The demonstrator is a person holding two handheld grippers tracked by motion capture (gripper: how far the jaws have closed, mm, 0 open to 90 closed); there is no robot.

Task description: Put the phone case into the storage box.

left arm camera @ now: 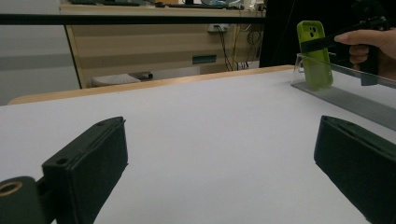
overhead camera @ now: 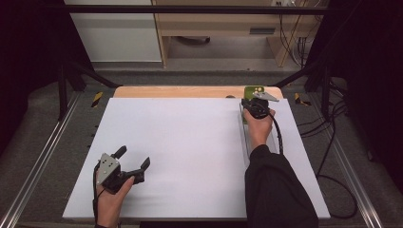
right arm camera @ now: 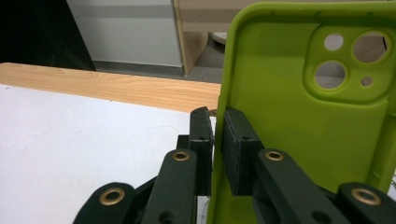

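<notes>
A lime-green phone case (overhead camera: 252,90) (left arm camera: 316,53) (right arm camera: 303,130) stands upright at the far end of a clear rail stand (overhead camera: 244,135) (left arm camera: 345,95) on the right of the white table. My right gripper (overhead camera: 250,98) (right arm camera: 218,126) (left arm camera: 322,44) has its jaws on either side of the case's side wall, one pad outside and one inside, and both look pressed on it. Near the front left, my left gripper (overhead camera: 133,156) (left arm camera: 219,154) rests low over the bare table, wide open with nothing between its fingers.
The white table surface (overhead camera: 180,142) has a wooden strip (overhead camera: 180,91) along its far edge. Metal frame rails (overhead camera: 43,156) run down both sides. Cables (overhead camera: 332,142) lie on the floor to the right, and wooden furniture (overhead camera: 214,28) stands beyond the table.
</notes>
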